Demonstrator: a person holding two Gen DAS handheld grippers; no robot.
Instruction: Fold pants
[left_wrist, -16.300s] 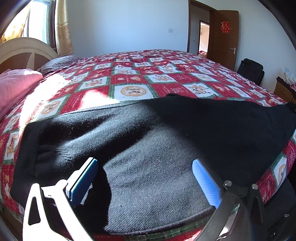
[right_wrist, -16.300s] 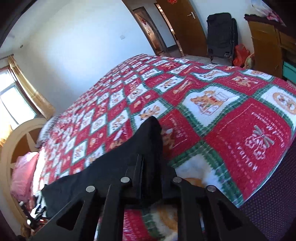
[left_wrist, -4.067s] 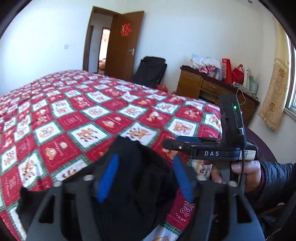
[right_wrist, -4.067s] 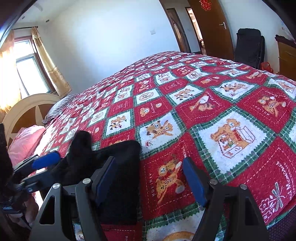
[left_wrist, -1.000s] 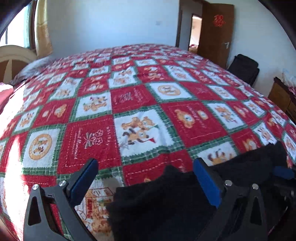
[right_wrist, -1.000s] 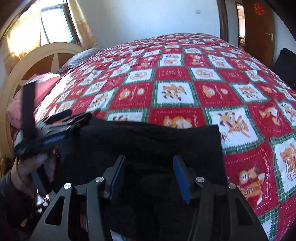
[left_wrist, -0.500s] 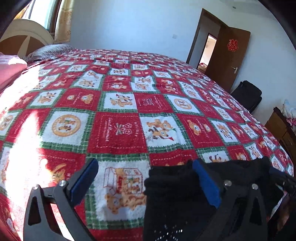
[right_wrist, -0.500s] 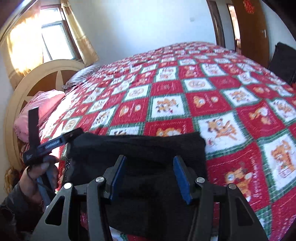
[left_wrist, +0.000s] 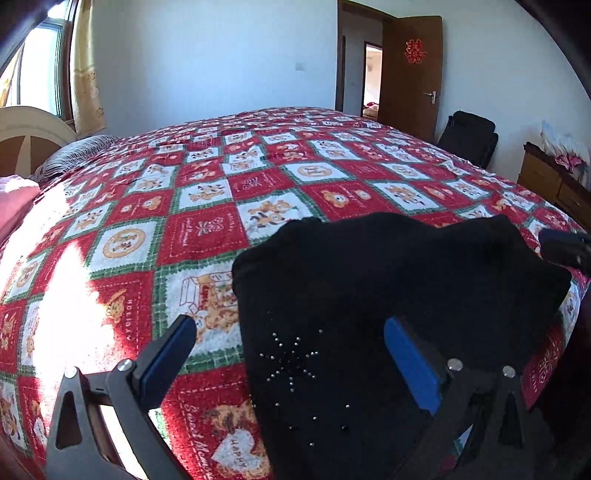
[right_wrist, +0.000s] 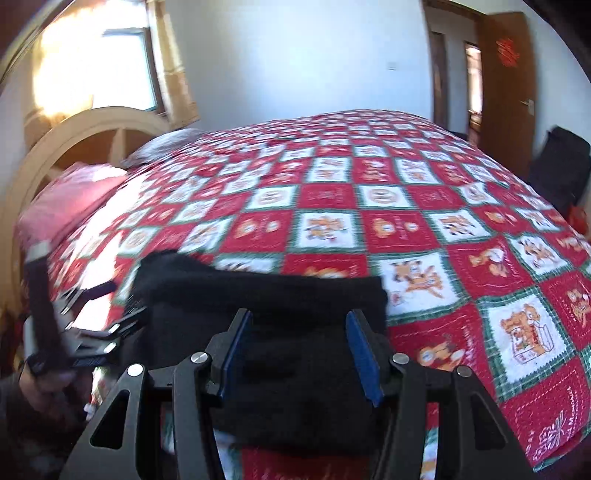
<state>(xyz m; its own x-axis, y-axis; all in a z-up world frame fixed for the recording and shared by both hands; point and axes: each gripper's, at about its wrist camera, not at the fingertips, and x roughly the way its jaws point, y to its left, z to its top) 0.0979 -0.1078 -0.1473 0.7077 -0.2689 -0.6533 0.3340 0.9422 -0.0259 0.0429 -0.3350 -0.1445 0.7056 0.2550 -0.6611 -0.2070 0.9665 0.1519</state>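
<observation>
Lying folded on the quilt (left_wrist: 207, 236), black pants (left_wrist: 388, 280) sit beneath both spread jaws, unpinched.

1. Red and white holiday quilt (left_wrist: 207, 229) covers the whole bed.
2. Brown door (left_wrist: 412, 77) upper right, standing open.
3. Black bag (left_wrist: 467, 136) just below it.
4. Cream headboard (right_wrist: 92, 136) and curtain (left_wrist: 86, 74) upper left.

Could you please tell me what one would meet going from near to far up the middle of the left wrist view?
Left gripper → black pants → red patchwork quilt → white wall.
</observation>
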